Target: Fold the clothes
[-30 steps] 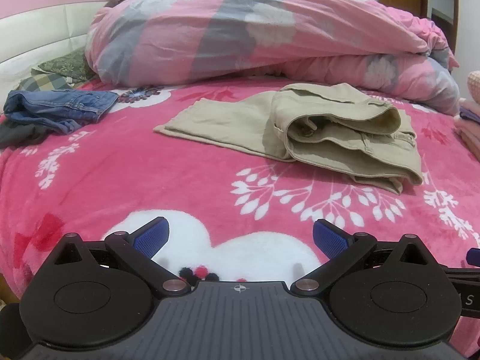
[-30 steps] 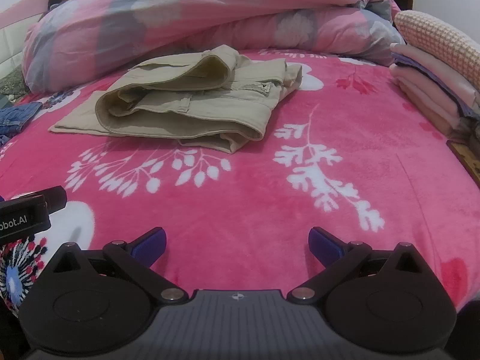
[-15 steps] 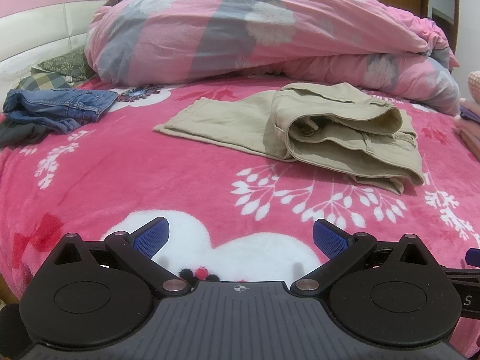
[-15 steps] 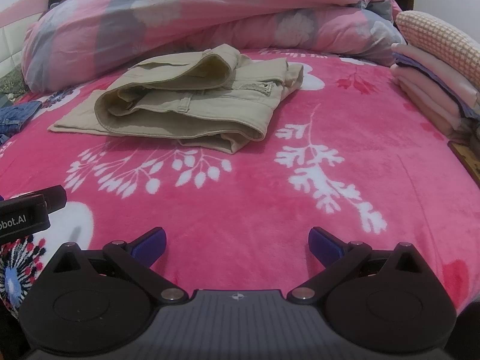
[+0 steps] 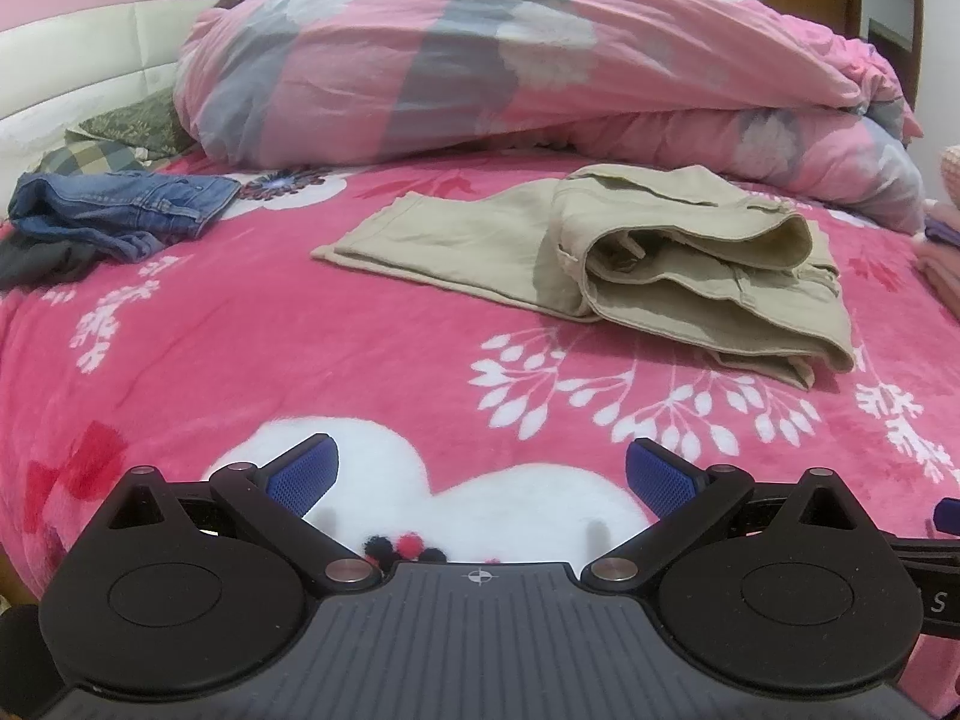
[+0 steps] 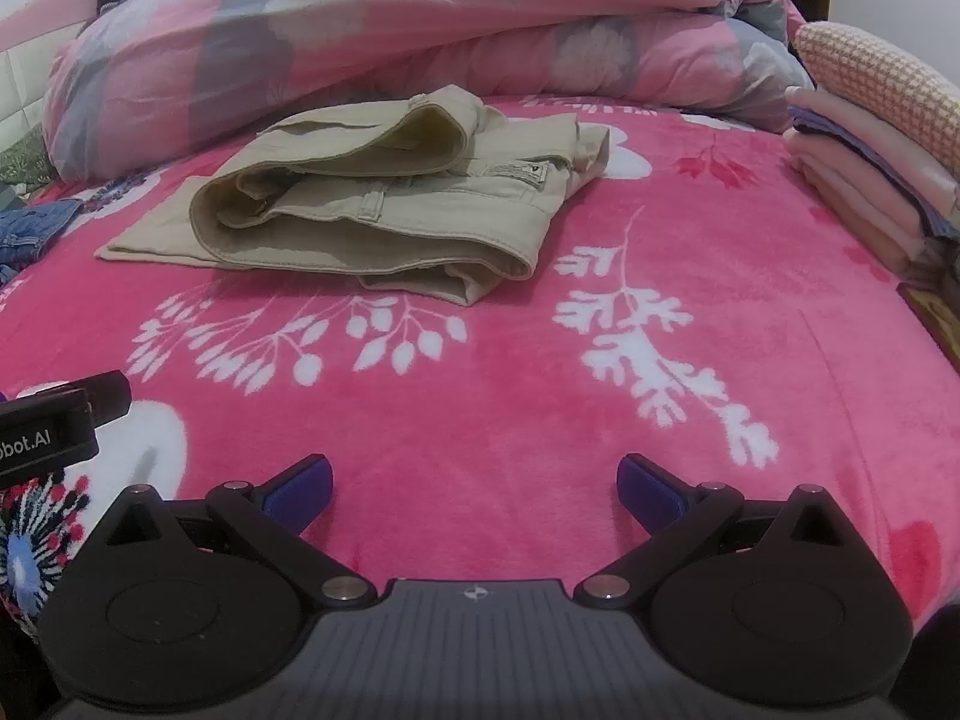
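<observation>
A: What lies ahead of the left tool (image 5: 477,474)?

B: The folded beige cotton trousers (image 5: 678,264), ahead and to its right, on the pink fleece blanket with white leaf print (image 5: 336,354) covering the bed. Their single-layer end reaches leftward; the thick folded bundle sits at the right.

A: And further left?

B: A crumpled blue denim garment (image 5: 120,210), far ahead-left, well apart from the trousers.

A: Behind them?

B: The bulky pink-and-grey floral duvet (image 5: 510,60), heaped across the far side.

A: From the right tool (image 6: 474,486)?

B: The trousers lie ahead-left; a stack of folded pink textiles (image 6: 864,180) stands far ahead-right, at the bed's edge.
</observation>
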